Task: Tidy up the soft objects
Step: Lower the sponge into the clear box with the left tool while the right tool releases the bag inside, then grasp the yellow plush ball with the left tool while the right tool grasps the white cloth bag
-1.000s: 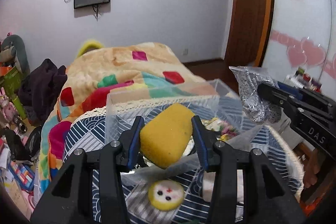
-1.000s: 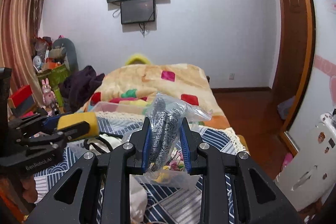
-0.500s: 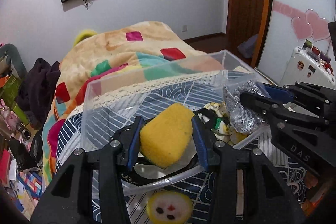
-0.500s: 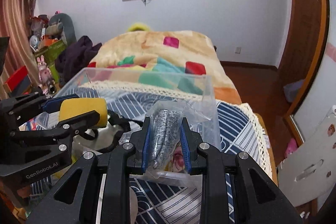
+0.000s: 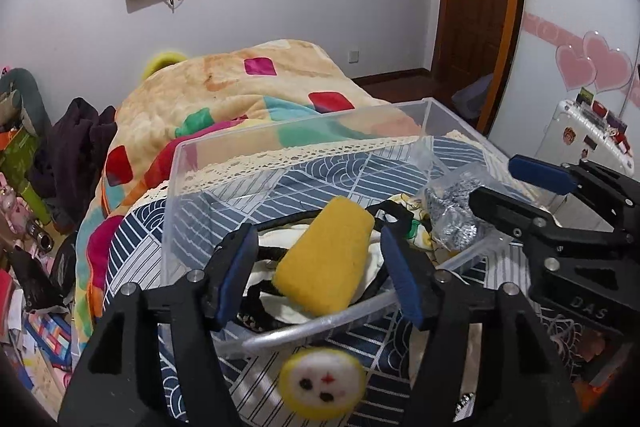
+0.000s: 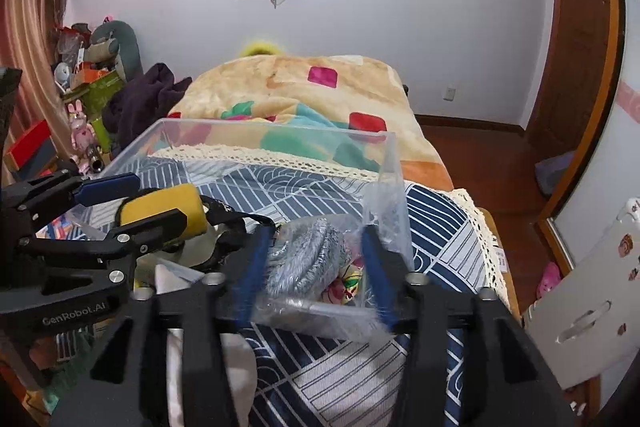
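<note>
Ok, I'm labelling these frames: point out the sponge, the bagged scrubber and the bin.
sponge (image 5: 326, 261), left wrist view, middle of its yellow face.
bagged scrubber (image 6: 308, 259), right wrist view, the silvery coil inside the bag.
bin (image 5: 280, 131), left wrist view, its clear far wall.

Sponge (image 5: 326, 259) and bagged scourer (image 5: 452, 215) lie in the bin (image 5: 280, 147) — sponge left, scourer right.
</note>
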